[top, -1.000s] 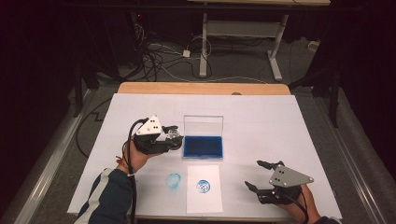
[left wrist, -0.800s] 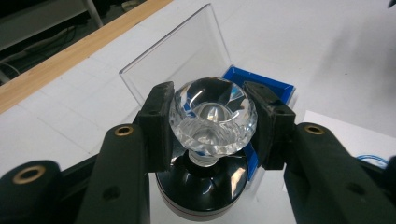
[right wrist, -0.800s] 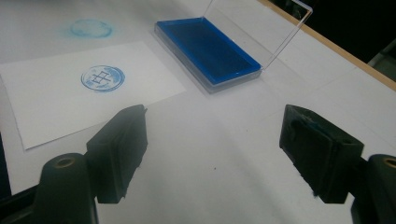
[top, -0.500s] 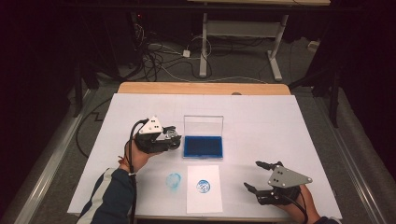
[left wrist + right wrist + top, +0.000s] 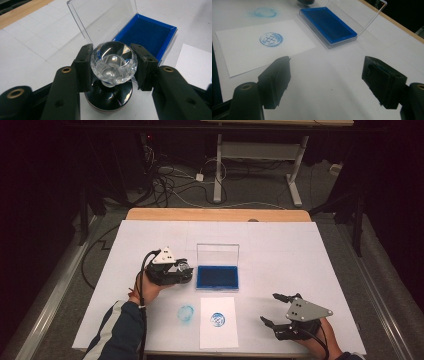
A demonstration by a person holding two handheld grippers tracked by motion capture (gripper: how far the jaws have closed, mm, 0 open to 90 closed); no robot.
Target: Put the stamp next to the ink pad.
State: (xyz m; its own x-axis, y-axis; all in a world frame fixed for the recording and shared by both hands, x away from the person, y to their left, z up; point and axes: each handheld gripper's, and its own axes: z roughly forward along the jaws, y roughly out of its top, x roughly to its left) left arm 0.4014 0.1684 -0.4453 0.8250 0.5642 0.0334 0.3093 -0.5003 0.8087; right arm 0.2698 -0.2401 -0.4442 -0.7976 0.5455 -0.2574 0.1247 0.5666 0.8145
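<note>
My left gripper (image 5: 113,63) is shut on the clear faceted knob of a stamp (image 5: 113,62), whose black round base (image 5: 108,98) hangs below the jaws. In the high view that left gripper (image 5: 184,268) sits just left of the blue ink pad (image 5: 218,277), whose clear lid (image 5: 217,254) stands open. A white paper sheet (image 5: 217,322) in front of the pad bears a round blue print (image 5: 217,319). My right gripper (image 5: 276,309) rests open near the table's front right, nothing between its jaws. In the right gripper view the printed mark (image 5: 271,39) and ink pad (image 5: 328,25) lie ahead.
A blue ink smudge (image 5: 186,313) marks the white table cover (image 5: 300,250) left of the paper. A wooden table edge (image 5: 215,214) runs along the far side. Cables and a desk frame (image 5: 255,155) lie on the floor beyond.
My left gripper with the stamp has sunk a little toward the table beside the ink pad. The right gripper has stayed where it was.
</note>
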